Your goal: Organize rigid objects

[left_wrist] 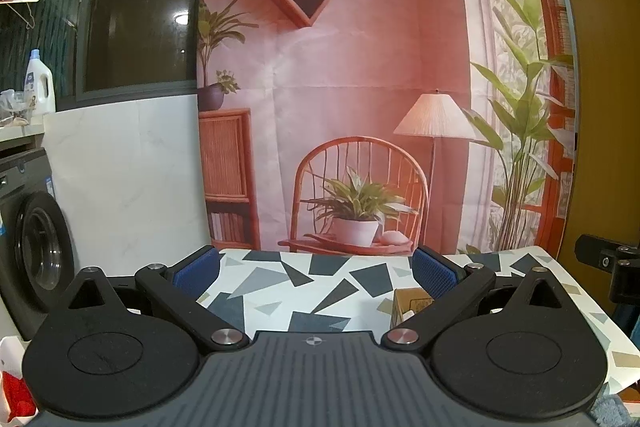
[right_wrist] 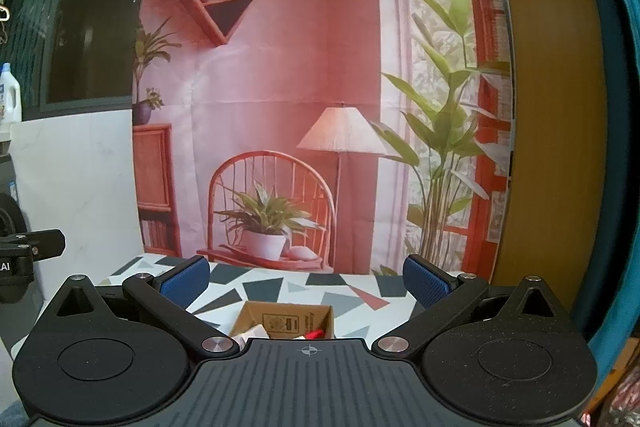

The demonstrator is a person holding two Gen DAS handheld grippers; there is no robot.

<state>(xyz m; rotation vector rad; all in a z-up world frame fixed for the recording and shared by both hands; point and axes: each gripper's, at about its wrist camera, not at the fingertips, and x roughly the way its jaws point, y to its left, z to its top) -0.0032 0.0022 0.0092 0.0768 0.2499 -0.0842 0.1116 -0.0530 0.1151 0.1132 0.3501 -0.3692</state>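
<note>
An open cardboard box [right_wrist: 285, 319] sits on the patterned table [right_wrist: 260, 287], just in front of my right gripper [right_wrist: 306, 281]. A red item [right_wrist: 315, 334] and a pale item [right_wrist: 252, 333] show inside it, partly hidden by the gripper body. The right gripper is open and holds nothing, hanging above the near side of the box. In the left wrist view only a corner of the box [left_wrist: 410, 305] shows, low beside the right finger. My left gripper [left_wrist: 316, 269] is open and holds nothing, above the table [left_wrist: 280, 291].
A printed backdrop [left_wrist: 340, 87] of a room hangs right behind the table's far edge. A washing machine [left_wrist: 36, 251] and a detergent bottle [left_wrist: 39, 83] stand to the left. The other gripper's black body [left_wrist: 612, 267] shows at the right edge. A yellow wall [right_wrist: 552, 107] is on the right.
</note>
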